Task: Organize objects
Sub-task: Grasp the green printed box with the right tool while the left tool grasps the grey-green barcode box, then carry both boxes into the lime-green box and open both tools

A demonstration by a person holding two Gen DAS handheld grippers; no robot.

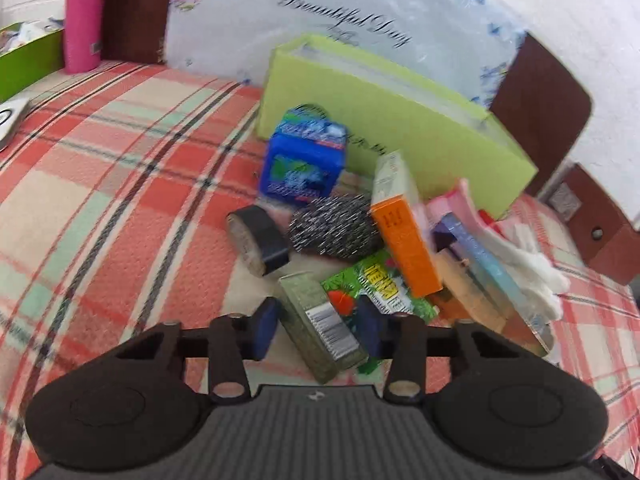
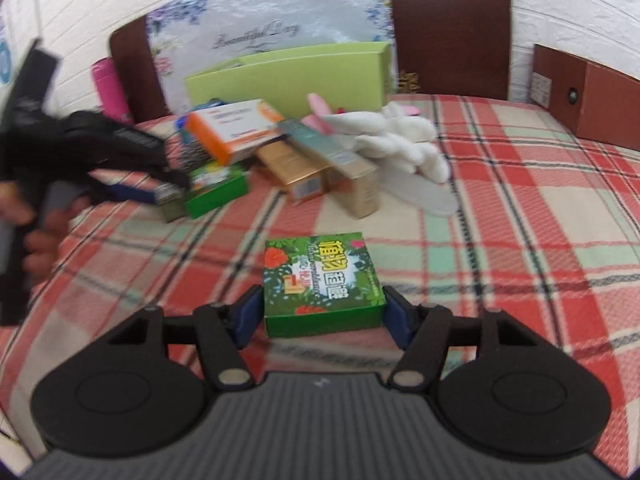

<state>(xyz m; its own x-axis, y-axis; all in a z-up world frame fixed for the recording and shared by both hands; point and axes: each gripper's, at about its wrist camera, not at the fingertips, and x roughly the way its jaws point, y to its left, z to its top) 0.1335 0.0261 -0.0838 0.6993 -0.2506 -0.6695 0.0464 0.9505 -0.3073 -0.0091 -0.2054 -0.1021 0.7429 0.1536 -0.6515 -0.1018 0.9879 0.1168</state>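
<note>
My left gripper (image 1: 318,330) is open, its fingers on either side of an olive-green box with a barcode (image 1: 322,326) at the near edge of a pile. The pile holds a green leaf-print box (image 1: 380,288), an orange box (image 1: 404,236), a steel scourer (image 1: 334,230), a black tape roll (image 1: 258,240) and a blue packet (image 1: 304,160). My right gripper (image 2: 324,314) has its fingers against both sides of another green leaf-print box (image 2: 322,282), just above the plaid cloth. The left gripper also shows in the right wrist view (image 2: 168,188).
A lime-green open box (image 1: 384,120) stands behind the pile. White gloves (image 2: 404,144) and gold boxes (image 2: 320,176) lie to the right. A pink bottle (image 1: 82,16) and a green tray (image 1: 28,60) stand at far left. Brown chair backs (image 2: 448,28) line the wall.
</note>
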